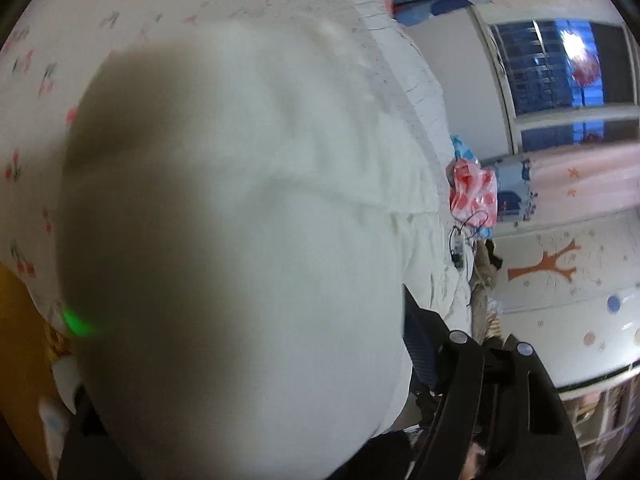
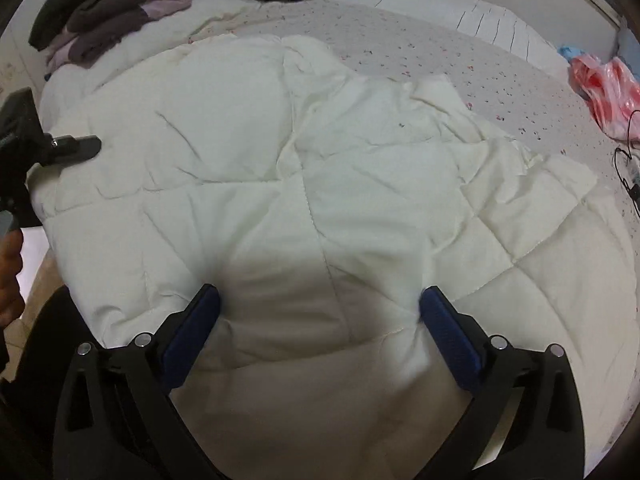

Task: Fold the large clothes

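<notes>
A large white quilted garment (image 2: 304, 152) lies spread over the bed, creased and with one flap folded over at the right. My right gripper (image 2: 320, 304) points down at its near part. The jaws stand wide open, and both blue pads (image 2: 196, 320) dent the padding with cloth bulging between them. In the left wrist view the same white cloth (image 1: 248, 200) swells right up to the lens. My left gripper (image 1: 248, 352) appears shut on this thick wad: one blue pad (image 1: 418, 344) presses its side and the other finger is hidden. The left gripper (image 2: 76, 146) also shows at the garment's left edge.
A pile of dark and purple clothes (image 2: 108, 12) sits at the bed's far left. A red-and-white plastic bag (image 2: 604, 88) and a black cable (image 2: 628, 160) lie at the right on the flowered sheet (image 2: 400, 40). A hand (image 2: 10, 272) is at the left edge.
</notes>
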The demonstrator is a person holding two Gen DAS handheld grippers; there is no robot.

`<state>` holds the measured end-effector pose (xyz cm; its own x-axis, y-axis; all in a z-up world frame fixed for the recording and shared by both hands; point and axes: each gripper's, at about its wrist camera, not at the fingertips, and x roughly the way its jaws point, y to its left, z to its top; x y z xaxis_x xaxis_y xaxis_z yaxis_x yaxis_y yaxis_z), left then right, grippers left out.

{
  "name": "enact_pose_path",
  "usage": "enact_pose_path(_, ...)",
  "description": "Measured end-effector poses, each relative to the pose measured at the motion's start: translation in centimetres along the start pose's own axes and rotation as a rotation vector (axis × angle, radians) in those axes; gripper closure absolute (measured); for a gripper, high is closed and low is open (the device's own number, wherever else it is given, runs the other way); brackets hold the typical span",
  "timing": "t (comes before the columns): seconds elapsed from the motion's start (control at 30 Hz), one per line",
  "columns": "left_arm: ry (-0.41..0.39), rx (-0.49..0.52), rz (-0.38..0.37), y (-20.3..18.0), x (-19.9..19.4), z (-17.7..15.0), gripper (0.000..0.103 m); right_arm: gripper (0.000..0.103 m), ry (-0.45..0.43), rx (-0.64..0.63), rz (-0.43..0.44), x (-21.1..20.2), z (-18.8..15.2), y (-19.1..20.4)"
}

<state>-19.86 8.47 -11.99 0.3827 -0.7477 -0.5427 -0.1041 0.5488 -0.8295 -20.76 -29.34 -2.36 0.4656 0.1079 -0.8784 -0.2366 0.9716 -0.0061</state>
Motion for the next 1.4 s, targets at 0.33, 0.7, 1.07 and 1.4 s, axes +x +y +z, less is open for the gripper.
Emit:
enact_pose_path(0.33, -0.018, -0.016, -0.018, 0.0, 0.5, 0.0, 0.030, 0.006, -0.122, 0.172, -0.130, 0.2, 11.0, -6.3)
enact_pose_path(0.7, -0.017, -0.048, -0.055, 0.7, 0.7, 0.8, 0.030, 0.006, -0.115, 0.129, -0.037, -0.6, 7.5, -6.3)
enact_pose_path(1.07, -0.052, -0.013, -0.052, -1.7, 0.5, 0.6, 0.030, 0.006, -0.063, 0.044, -0.070, -1.7, 1.1, -1.7)
enact_pose_path(1.4, -0.082, 0.046, -0.010, -2.8, 0.7, 0.4, 0.039, 0.006, -0.014, -0.054, -0.124, 0.9, -0.5, 0.8)
